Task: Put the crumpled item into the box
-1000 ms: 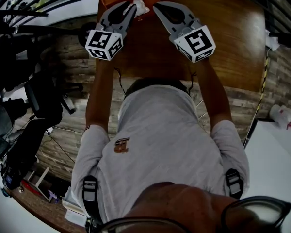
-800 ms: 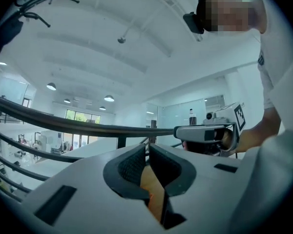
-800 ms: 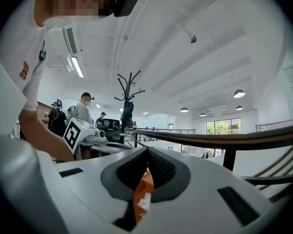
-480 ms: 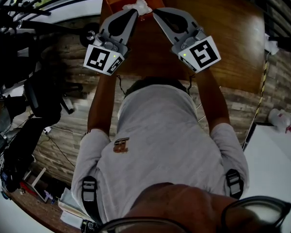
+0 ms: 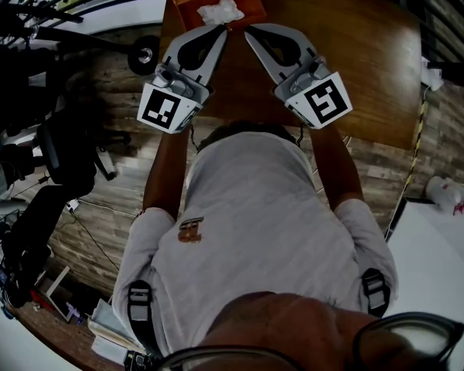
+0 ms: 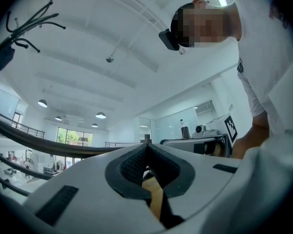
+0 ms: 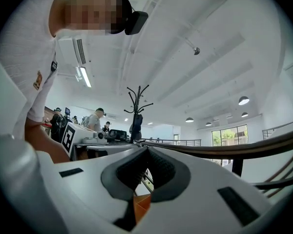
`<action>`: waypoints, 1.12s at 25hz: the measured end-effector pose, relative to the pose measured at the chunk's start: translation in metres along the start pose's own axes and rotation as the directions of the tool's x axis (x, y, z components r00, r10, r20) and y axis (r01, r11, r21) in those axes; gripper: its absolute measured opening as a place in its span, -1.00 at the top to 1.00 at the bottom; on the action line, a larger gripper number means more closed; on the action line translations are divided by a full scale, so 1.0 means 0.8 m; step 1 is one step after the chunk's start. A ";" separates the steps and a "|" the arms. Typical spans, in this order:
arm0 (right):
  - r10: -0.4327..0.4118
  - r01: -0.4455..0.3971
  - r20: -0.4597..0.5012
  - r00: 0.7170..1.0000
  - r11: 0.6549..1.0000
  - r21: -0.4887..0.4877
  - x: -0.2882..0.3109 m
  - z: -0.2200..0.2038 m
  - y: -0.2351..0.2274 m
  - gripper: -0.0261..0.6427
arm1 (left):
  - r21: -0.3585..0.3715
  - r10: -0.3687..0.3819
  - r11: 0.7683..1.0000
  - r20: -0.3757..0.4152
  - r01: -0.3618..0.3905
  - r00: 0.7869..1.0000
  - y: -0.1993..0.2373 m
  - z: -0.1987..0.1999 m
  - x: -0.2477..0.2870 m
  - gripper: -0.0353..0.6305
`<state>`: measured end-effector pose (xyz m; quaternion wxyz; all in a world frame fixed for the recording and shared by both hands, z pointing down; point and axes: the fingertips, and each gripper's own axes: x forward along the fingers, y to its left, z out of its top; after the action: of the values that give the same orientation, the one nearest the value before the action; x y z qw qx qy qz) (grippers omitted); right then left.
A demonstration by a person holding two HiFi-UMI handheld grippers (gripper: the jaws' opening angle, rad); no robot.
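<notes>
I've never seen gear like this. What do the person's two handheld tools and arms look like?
The left gripper and right gripper are pale grey tapering shells with dark ribbed fingers. Each carries a cube of black-and-white square markers. The person wears a light short-sleeved T-shirt.

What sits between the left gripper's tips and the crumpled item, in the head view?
Head view: only the near edge of the orange box. The crumpled item lies inside; the left gripper, shut and empty, sits just outside.
</notes>
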<state>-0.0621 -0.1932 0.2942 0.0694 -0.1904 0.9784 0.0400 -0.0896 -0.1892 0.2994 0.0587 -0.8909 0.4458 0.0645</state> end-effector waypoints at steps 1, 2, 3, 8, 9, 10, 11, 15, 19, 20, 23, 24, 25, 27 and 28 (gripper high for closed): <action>-0.001 0.001 0.007 1.000 1.000 -0.001 -0.001 0.002 0.002 0.83 | 0.001 0.000 1.000 0.004 0.000 1.000 -0.002 0.001 -0.002 0.83; -0.003 0.003 0.010 1.000 1.000 -0.002 -0.003 0.003 0.004 0.83 | 0.002 -0.001 1.000 0.004 0.001 1.000 -0.004 0.002 -0.003 0.83; -0.004 0.004 0.011 1.000 1.000 -0.002 -0.004 0.004 0.006 0.83 | 0.001 -0.002 1.000 0.006 0.002 1.000 -0.007 0.004 -0.005 0.83; -0.009 0.010 0.004 1.000 1.000 -0.015 -0.008 0.002 0.012 0.83 | -0.013 -0.008 1.000 0.023 0.008 1.000 -0.013 0.009 -0.010 0.83; -0.009 0.009 0.001 1.000 1.000 -0.018 -0.008 0.000 0.013 0.83 | -0.014 -0.008 1.000 0.021 0.009 1.000 -0.013 0.008 -0.011 0.83; -0.009 0.009 -0.003 1.000 1.000 -0.021 -0.008 -0.001 0.013 0.83 | -0.016 -0.008 1.000 0.021 0.008 1.000 -0.013 0.007 -0.012 0.83; -0.010 0.010 -0.007 1.000 1.000 -0.023 -0.008 -0.002 0.013 0.83 | -0.019 -0.006 1.000 0.021 0.007 1.000 -0.013 0.007 -0.013 0.83; -0.010 0.010 -0.010 1.000 1.000 -0.027 -0.007 -0.003 0.014 0.83 | -0.022 -0.004 1.000 0.014 0.005 1.000 -0.013 0.004 -0.013 0.83; -0.011 0.010 -0.012 1.000 1.000 -0.027 -0.008 -0.001 0.017 0.83 | -0.021 -0.007 1.000 0.015 0.008 1.000 -0.016 0.007 -0.015 0.83; -0.011 0.011 -0.011 1.000 1.000 -0.027 -0.008 -0.001 0.018 0.83 | -0.020 -0.009 1.000 0.016 0.009 1.000 -0.017 0.007 -0.015 0.83; -0.012 0.011 -0.012 1.000 1.000 -0.029 -0.010 -0.003 0.018 0.83 | -0.019 -0.014 1.000 0.010 0.014 1.000 -0.017 0.003 -0.016 0.83; -0.012 0.011 -0.013 1.000 0.999 -0.030 -0.010 -0.004 0.019 0.83 | -0.019 -0.014 1.000 0.009 0.014 1.000 -0.018 0.003 -0.016 0.83; -0.012 0.011 -0.014 1.000 0.999 -0.030 -0.010 -0.004 0.019 0.83 | -0.018 -0.014 1.000 0.009 0.014 1.000 -0.018 0.003 -0.016 0.83; -0.012 0.012 -0.016 1.000 0.999 -0.032 -0.011 -0.004 0.018 0.83 | -0.020 -0.014 1.000 0.010 0.014 1.000 -0.018 0.003 -0.015 0.83; -0.013 0.012 -0.016 1.000 0.999 -0.032 -0.011 -0.004 0.017 0.83 | -0.021 -0.014 1.000 0.009 0.014 1.000 -0.018 0.002 -0.014 0.83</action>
<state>-0.0600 -0.1776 0.2997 0.0589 -0.1980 0.9770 0.0535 -0.0853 -0.1716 0.3002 0.0517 -0.8943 0.4386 0.0727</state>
